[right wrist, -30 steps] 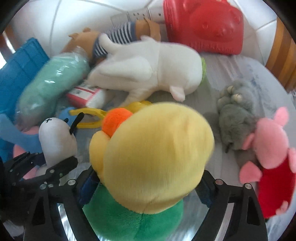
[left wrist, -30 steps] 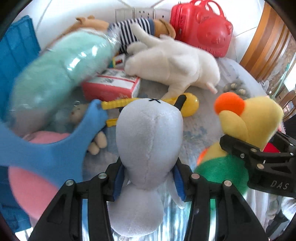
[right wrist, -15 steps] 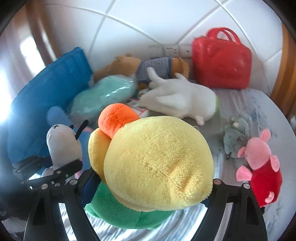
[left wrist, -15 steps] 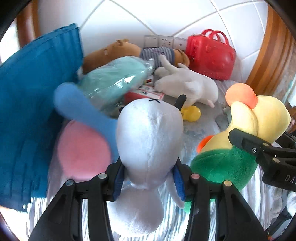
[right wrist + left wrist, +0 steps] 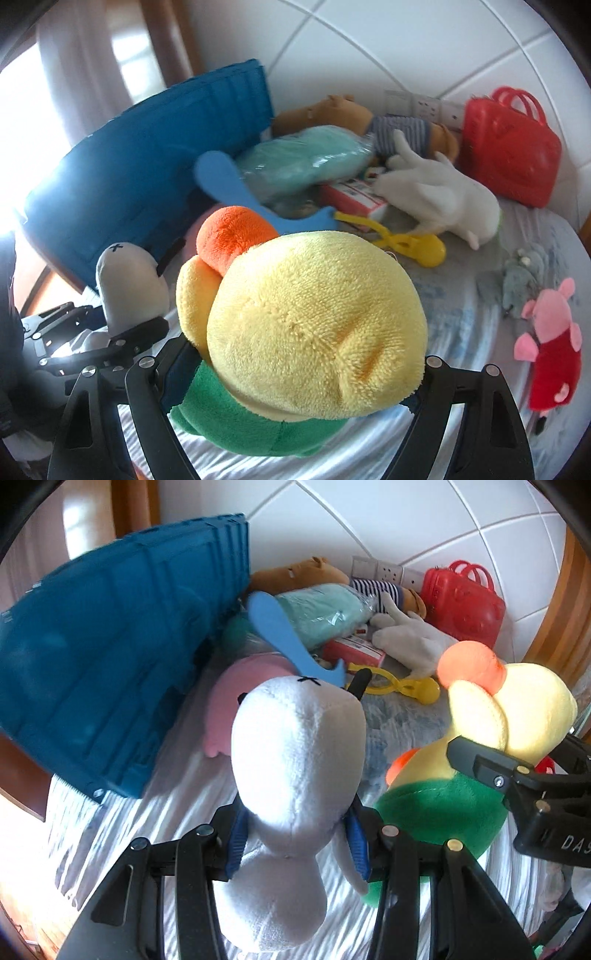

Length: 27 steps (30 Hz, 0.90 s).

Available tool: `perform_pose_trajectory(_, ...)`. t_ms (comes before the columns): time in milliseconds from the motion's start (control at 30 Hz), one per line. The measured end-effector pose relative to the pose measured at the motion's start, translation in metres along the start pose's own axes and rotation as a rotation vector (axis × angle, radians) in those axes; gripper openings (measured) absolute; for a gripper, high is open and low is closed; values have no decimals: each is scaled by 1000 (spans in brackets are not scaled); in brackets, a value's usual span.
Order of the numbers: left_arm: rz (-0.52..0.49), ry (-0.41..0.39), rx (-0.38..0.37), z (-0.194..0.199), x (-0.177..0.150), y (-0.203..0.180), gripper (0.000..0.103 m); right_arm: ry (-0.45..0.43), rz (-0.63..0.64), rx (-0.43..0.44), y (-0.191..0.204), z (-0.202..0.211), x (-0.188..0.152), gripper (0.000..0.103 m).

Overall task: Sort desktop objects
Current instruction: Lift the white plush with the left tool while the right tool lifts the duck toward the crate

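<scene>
**Both grippers loaded above cluttered table**

White tiled wall backs a cloth-covered table (image 5: 192, 797). Left gripper (image 5: 295, 834) is clamped narrowly on the white plush (image 5: 295, 753); its lower body is cut off by the frame edge. Right gripper (image 5: 295, 380) stands wide, jaws pressed on the yellow plush (image 5: 314, 325), whose bulk hides both pads. Blue crate (image 5: 110, 664) stands at the left, its interior not visible. On the table beyond: mint bag (image 5: 306, 158), red case (image 5: 509, 151), yellow clip (image 5: 410, 243), pink pig (image 5: 550, 332). A grey toy (image 5: 521, 280) is hard to make out.
</scene>
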<state>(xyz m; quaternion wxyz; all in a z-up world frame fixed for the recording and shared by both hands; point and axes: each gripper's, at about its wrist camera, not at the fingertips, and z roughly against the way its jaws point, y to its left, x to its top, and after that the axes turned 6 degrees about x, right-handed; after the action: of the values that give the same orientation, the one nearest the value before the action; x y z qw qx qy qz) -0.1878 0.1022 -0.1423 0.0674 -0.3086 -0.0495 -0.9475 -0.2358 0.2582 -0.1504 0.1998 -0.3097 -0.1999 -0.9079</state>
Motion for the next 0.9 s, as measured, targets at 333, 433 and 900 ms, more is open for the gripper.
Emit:
perform_pose_trajectory(333, 58, -18, 24, 43, -44, 75, 46, 7, 90, 21, 96, 6, -22, 87)
perform_pose_trajectory(433, 70, -15, 36, 54, -59, 98, 46, 12, 111, 34, 126, 6, -28, 87)
perform_pose_trajectory(900, 124, -41, 83, 96, -102, 190, 46, 20, 204, 84, 235, -4, -42, 87)
